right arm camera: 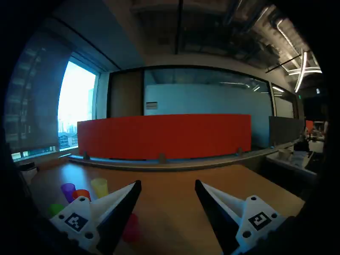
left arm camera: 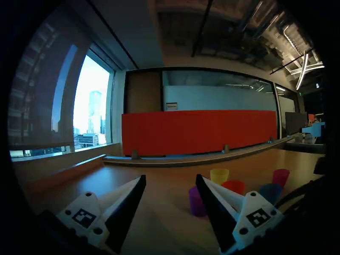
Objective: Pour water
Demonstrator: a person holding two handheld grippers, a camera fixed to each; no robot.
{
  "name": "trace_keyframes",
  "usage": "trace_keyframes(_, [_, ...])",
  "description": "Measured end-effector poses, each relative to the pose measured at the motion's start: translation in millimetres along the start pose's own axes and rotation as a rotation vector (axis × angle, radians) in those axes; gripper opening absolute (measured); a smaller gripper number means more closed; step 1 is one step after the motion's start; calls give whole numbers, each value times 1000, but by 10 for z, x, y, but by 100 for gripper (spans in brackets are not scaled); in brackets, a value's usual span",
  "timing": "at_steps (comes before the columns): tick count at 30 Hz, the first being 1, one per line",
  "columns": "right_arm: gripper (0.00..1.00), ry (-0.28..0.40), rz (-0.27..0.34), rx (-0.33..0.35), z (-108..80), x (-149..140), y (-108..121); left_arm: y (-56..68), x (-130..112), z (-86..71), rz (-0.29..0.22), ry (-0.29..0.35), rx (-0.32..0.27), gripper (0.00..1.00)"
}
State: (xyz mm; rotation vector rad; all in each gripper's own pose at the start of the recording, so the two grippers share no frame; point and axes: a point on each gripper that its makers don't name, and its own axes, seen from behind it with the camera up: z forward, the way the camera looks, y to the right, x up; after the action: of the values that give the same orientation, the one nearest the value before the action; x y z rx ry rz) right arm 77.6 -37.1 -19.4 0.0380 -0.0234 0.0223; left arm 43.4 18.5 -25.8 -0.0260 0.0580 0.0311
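Several coloured plastic cups stand on a wooden table. In the left gripper view I see a yellow cup, a red cup, a purple cup, a blue cup and a pink cup, grouped to the right. My left gripper is open above the table, its right finger crossing in front of the purple cup. In the right gripper view the purple cup, an orange-red cup, the yellow cup, a green cup and a pink cup stand at lower left. My right gripper is open and holds nothing.
A long red partition runs along the table's far edge. A bright window is on the left with a sill below it. Another desk with items lies to the right.
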Motion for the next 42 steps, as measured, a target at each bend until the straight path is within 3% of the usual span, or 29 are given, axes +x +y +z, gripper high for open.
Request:
trace_keyframes(21, [98, -12, -33, -13, 3, 47, -20, -62, -221, 116, -23, 17, 6, 86])
trace_keyframes(42, [98, -29, -64, -20, -8, -8, -2, -131, -314, 174, -36, -7, 8, 86])
